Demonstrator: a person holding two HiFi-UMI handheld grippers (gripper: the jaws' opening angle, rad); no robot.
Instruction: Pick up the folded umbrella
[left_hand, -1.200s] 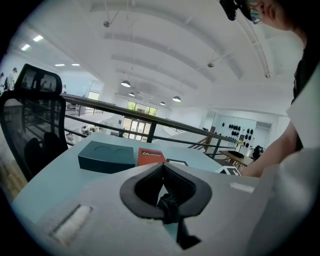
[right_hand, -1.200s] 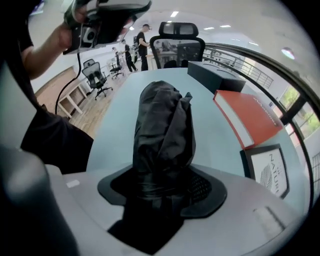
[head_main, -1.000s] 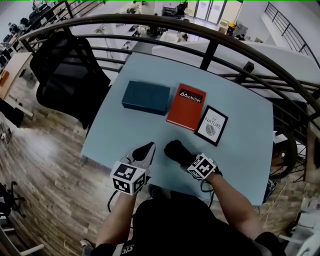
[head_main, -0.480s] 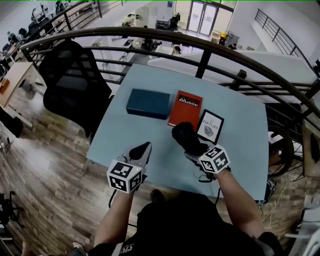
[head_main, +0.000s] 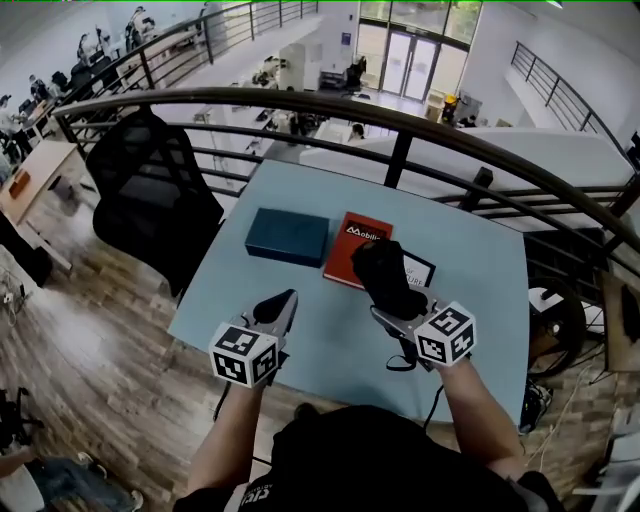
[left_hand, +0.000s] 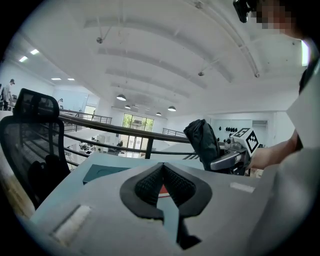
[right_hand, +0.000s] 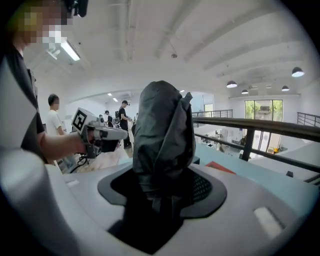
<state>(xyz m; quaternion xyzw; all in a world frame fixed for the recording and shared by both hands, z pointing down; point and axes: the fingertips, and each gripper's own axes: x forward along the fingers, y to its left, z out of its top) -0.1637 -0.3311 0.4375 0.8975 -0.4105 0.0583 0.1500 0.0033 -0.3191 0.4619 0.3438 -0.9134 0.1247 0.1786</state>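
Nearest the person, the left claw (head_main: 281, 301) is held level just over the near edge of the desk (head_main: 480, 300). Its jaws are pressed together at the tips, and nothing is seen between them in the left gripper view (left_hand: 162, 168). Beside it, the right claw (head_main: 399, 311) is raised and is pinching the folded umbrella (head_main: 384, 279). In the right gripper view the pads are seen clamped on the lower end of the dark bundle (right_hand: 163, 131), most of which stands out past the jaws (right_hand: 165, 186). The umbrella is thus carried clear of the desk, above its middle, and touches nothing else.

The umbrella is judged to be light. A soft, slightly slick fabric skin is wrapped over a stiff core of shaft and ribs, so the cloth can be expected to give and crease under the pads before the core is felt. A firm pinch is therefore called for. Because it is gripped near one end, the free length may swing or droop if the claw is tilted; a hold nearer the middle would probably be steadier.

Further back on the desk lie a teal box (head_main: 288, 236), a red book (head_main: 349, 254) and a black-framed card (head_main: 422, 268), the last partly hidden by the umbrella. Beyond them a railing (head_main: 300, 98) curves round the desk, and an office chair (head_main: 150, 190) stands to the left.
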